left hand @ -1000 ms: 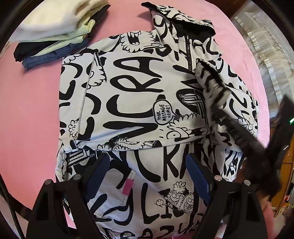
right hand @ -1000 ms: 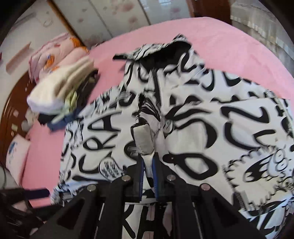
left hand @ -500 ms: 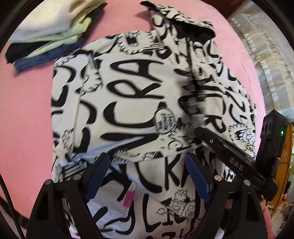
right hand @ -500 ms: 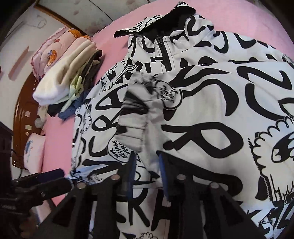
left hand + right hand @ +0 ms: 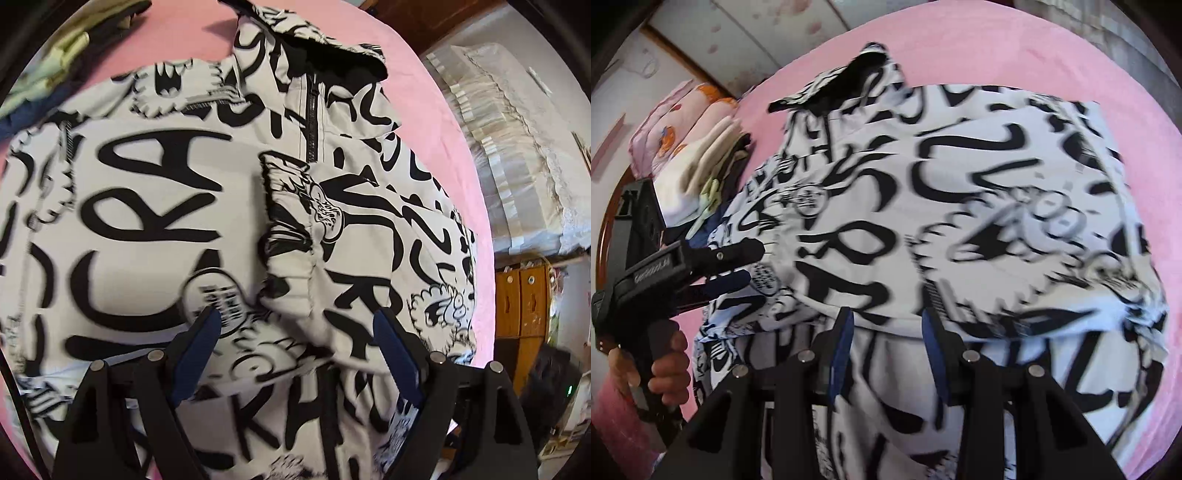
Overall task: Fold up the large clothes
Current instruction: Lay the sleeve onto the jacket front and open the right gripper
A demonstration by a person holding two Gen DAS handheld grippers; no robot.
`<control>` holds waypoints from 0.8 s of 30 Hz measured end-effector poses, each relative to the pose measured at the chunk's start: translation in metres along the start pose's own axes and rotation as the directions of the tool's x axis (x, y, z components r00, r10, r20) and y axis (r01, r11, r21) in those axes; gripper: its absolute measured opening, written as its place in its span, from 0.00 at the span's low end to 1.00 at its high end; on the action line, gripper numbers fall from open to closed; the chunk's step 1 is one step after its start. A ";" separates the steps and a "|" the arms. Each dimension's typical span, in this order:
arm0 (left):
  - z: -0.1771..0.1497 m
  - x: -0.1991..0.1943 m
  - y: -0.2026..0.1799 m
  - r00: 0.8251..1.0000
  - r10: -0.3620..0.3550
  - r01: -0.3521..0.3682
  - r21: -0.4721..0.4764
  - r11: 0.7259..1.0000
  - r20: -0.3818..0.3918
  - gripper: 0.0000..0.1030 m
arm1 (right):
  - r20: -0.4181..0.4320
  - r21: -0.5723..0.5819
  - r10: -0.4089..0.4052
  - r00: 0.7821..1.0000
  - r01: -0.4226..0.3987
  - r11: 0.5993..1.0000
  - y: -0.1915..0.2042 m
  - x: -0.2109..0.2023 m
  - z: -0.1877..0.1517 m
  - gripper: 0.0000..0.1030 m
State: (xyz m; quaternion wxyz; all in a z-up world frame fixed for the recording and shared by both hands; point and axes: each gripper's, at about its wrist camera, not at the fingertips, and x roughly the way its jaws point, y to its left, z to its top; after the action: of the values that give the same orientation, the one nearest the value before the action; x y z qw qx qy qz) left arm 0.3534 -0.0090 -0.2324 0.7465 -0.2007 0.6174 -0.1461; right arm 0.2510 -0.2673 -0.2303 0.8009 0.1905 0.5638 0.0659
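Lying front-up on the pink bedsheet (image 5: 436, 122), the black-and-white printed jacket (image 5: 155, 221) fills the middle of both views, its zip (image 5: 313, 122) running up to a dark-lined collar (image 5: 332, 62) at the far end. You see both sleeves folded across the chest; the nearer sleeve (image 5: 306, 236) ends in a gathered cuff that rests loosely on top, close to the zip.

Your left gripper (image 5: 299, 347) hangs over the lower chest with its jaws wide and narrowing slightly, nothing pressed between the pads. Your right gripper (image 5: 886, 343) sits above the hem side, jaws parting, cloth beneath them but not pinched. Your left hand (image 5: 665, 365) shows at the edge of the right view, clasping its handle.

A stack of folded clothes (image 5: 701, 177) and a patterned pillow (image 5: 676, 122) lie beside the jacket's far shoulder.

Risks, as a judgement: the loose cuff is likely to slide off once you lift the hem, since nothing pins it. Grabbing only the top layer would drag a sleeve out and undo the fold. A slick, puffy shell tends to spring back, so an uneven two-handed lift could skew the fold line or push the jacket into the stack.
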 end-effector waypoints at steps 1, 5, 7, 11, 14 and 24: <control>0.000 0.006 0.000 1.000 -0.008 0.008 -0.015 1.000 0.000 0.75 | 0.005 0.011 -0.008 1.000 0.008 1.000 -0.007 -0.003 -0.002 0.37; 0.000 0.027 0.001 1.000 -0.023 0.024 -0.101 0.995 0.015 0.62 | 0.012 0.050 -0.026 1.000 0.026 0.998 -0.033 -0.015 -0.008 0.37; 0.000 0.035 0.000 1.000 -0.015 0.017 -0.127 0.992 0.019 0.44 | 0.016 0.056 -0.030 0.999 0.029 0.998 -0.039 -0.017 -0.009 0.37; 0.002 0.035 -0.012 0.996 0.045 -0.036 -0.113 0.993 0.077 0.17 | 0.031 0.068 -0.013 0.999 0.011 0.998 -0.048 -0.024 -0.009 0.37; 0.007 0.019 -0.028 0.985 0.068 -0.057 -0.078 0.995 0.159 0.15 | 0.045 0.060 0.012 0.999 -0.015 0.998 -0.048 -0.031 -0.007 0.37; 0.038 -0.005 -0.040 0.956 0.167 -0.156 -0.064 0.986 0.241 0.14 | 0.095 0.034 0.085 0.992 -0.089 0.995 -0.043 -0.037 0.014 0.37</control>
State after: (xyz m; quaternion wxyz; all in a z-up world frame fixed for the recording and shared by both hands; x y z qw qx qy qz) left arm 0.3911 -0.0365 -0.2027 0.8218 -0.1827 0.5379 -0.0453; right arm 0.2456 -0.3221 -0.2100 0.8191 0.2331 0.5179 0.0810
